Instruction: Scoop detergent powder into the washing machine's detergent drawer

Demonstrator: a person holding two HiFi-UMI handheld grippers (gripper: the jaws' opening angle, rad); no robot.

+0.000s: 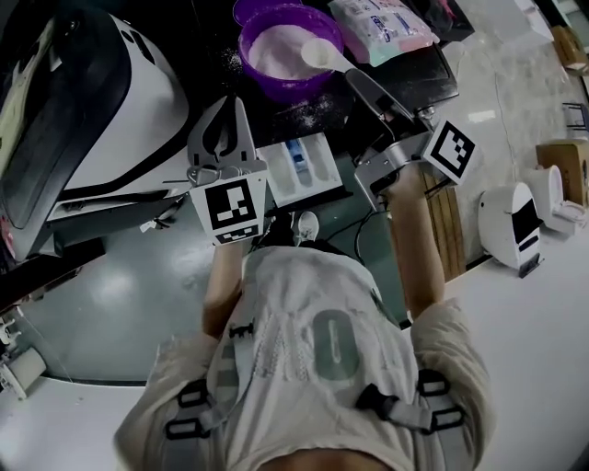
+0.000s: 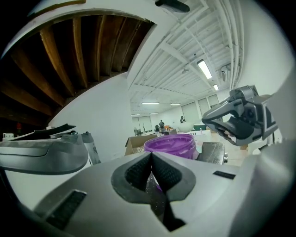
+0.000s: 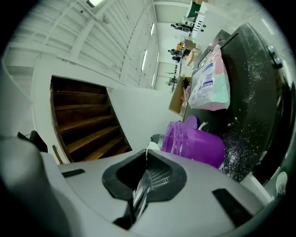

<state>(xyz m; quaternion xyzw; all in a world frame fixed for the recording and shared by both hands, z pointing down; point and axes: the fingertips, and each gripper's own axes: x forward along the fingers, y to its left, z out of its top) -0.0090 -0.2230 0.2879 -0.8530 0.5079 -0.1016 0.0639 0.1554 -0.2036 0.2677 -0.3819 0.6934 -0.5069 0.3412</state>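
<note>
White washing machine fills the head view from 9 to 11 o'clock, its dark round door turned to the left edge. Just right of it, a black top dusted with spilled powder runs from 12 to 1 o'clock. On that top, at 12 o'clock, stands a purple tub with white detergent powder inside. The left gripper view also shows the tub, and it appears again at 3 o'clock in the right gripper view. A pink, white and teal detergent bag lies touching the tub at its 2 o'clock side. It lies beyond the tub in the right gripper view.

The detergent drawer is pulled out just above the picture's centre, with one blue compartment showing. It sits below the tub and between the two grippers.

The left gripper points to 12 o'clock just left of the drawer. Its own view shows its jaws pressed together with nothing between them.

The right gripper reaches towards 11 o'clock. Its jaws are clamped on the thin handle of a white scoop. The scoop's bowl hangs over the tub's 3 o'clock rim. I cannot tell whether it carries powder.
</note>
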